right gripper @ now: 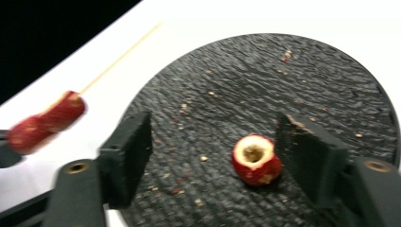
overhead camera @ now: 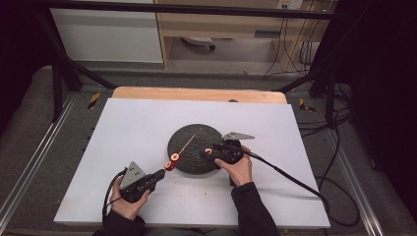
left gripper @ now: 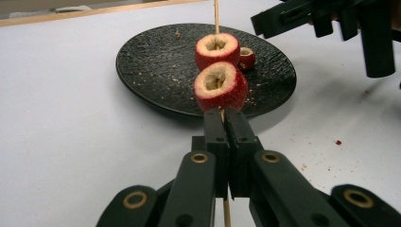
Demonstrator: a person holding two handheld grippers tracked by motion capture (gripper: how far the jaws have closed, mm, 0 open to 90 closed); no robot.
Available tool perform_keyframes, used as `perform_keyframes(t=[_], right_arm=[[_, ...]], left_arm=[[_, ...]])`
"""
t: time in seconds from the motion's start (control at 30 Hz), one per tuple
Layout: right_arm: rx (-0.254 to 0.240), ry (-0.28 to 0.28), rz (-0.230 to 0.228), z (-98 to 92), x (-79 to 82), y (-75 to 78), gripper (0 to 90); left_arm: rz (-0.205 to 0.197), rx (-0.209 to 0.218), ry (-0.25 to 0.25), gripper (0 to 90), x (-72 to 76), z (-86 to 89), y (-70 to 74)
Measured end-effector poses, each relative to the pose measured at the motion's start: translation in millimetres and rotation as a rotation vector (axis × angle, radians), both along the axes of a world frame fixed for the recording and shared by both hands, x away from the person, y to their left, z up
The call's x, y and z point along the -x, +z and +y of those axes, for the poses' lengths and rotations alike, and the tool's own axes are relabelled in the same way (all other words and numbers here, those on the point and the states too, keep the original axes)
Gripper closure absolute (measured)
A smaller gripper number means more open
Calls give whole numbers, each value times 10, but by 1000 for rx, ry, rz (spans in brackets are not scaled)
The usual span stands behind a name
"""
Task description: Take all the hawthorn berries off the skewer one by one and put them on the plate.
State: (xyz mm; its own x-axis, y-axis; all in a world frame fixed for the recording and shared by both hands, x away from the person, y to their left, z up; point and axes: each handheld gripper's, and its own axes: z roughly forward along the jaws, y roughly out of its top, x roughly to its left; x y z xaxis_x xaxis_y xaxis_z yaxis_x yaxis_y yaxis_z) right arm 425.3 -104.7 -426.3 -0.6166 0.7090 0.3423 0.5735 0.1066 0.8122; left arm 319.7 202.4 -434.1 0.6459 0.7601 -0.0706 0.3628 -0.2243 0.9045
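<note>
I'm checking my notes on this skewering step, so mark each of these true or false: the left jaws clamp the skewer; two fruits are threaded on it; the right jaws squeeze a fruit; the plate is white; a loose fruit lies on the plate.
1. The left gripper clamps the skewer. True.
2. Two cored red fruits are on the skewer. True.
3. The right gripper squeezes a fruit. False: its jaws stand apart around the loose fruit, touching neither side.
4. The plate is white. False: it is black, on a white table.
5. A loose fruit lies on the plate. True.
</note>
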Motion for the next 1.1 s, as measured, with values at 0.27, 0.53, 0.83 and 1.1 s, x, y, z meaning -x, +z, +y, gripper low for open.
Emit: perform_keyframes(t=[0.27,0.53,0.83,1.1], right_arm=[[-9,30,-23,8,165,69,117],[-28,44,-20,97,254,60,103],[-61,48,-18,284,257,58,106],[-103,48,-11,414,242,72,139]], left_arm=[[-2,-2,-6,883,7,-29,1],[-1,-5,-12,884,11,-63,1],[-1,-6,-16,883,18,-79,-1],[-5,-9,-23,883,25,-108,0]])
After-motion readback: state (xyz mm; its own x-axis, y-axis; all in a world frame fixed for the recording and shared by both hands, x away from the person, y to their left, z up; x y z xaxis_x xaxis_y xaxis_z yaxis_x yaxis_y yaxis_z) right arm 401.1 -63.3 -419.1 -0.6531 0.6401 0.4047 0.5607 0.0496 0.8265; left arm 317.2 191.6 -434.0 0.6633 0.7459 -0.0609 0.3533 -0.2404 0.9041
